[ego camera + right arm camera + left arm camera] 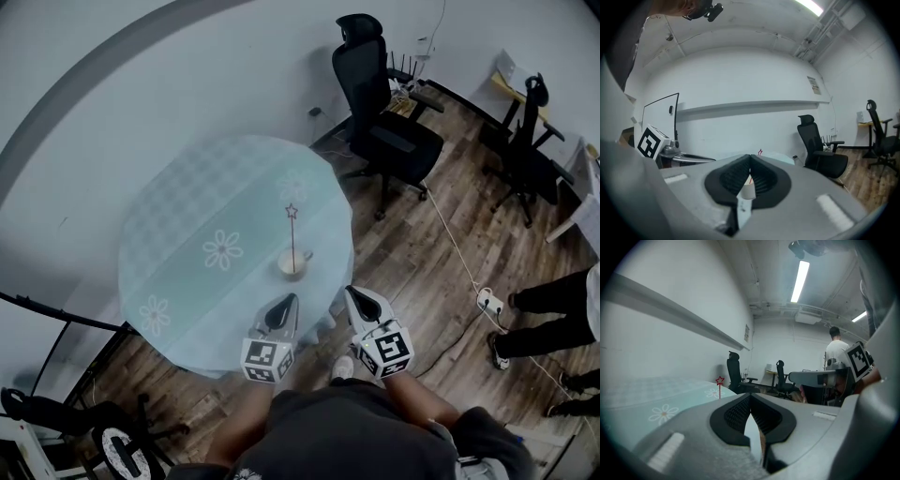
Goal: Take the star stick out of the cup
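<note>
Head view: round bench (178, 225) with pale daisy cloth fills the middle, wood floor around it. Chair (380, 112) beyond the far right edge, a person (553, 314) standing at far right, cable (459, 253) on the floor between. None of these is near the work area.

Left tool (284, 305) and right tool (360, 300) hang side by side at the near bench edge, short of the cup. Left gripper view: jaws pressed together at the tips, nothing between them. Right gripper view: right tool (750, 158) likewise clenched, empty; the cup shows behind its jaws, not inside them.

Cup (292, 263) stands on the bench near the front edge, just ahead of the tools, roughly between them. Small, pale, looks light, so likely to tip or slide if the stick drags on its rim.

Stick (292, 234) stands about upright in the cup, star on top, shaft well clear above the rim. Left gripper view shows it as a thin red rod with a star outline (720, 380). Judged thin, light and probably bendy; the star looks fragile. Best hold is the bare shaft between rim and star, gentle pinch, not the star.

Room: open air above the cup, so a straight lift is free. The bench edge is close behind the cup on the near side, so avoid nudging the cup that way. The jaws must open first. Task not started.
</note>
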The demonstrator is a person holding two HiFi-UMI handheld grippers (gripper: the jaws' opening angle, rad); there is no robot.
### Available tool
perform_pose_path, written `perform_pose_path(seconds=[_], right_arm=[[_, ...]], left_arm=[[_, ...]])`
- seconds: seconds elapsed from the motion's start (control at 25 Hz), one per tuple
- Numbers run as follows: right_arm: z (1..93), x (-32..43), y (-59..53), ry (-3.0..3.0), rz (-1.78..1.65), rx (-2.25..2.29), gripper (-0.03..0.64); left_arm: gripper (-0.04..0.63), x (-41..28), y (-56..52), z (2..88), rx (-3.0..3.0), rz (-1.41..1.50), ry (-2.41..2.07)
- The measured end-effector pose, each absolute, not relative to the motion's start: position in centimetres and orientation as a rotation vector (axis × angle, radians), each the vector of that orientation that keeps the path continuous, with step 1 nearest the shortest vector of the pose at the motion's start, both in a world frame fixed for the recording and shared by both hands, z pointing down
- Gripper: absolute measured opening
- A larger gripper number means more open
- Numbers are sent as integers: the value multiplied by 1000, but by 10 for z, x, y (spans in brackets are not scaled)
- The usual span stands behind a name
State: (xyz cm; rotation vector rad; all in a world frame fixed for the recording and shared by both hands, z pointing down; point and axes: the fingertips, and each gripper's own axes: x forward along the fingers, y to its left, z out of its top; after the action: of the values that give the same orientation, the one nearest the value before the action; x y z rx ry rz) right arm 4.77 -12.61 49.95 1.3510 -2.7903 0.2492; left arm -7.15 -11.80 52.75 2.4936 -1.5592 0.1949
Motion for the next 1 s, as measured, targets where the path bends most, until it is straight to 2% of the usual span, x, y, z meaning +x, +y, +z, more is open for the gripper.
perform_pose_path(seconds=[1.0], right_arm=[[540, 30, -217, -2715, 358, 1297, 3]], left_arm=[[6, -95, -235, 569, 2389, 232, -1544]])
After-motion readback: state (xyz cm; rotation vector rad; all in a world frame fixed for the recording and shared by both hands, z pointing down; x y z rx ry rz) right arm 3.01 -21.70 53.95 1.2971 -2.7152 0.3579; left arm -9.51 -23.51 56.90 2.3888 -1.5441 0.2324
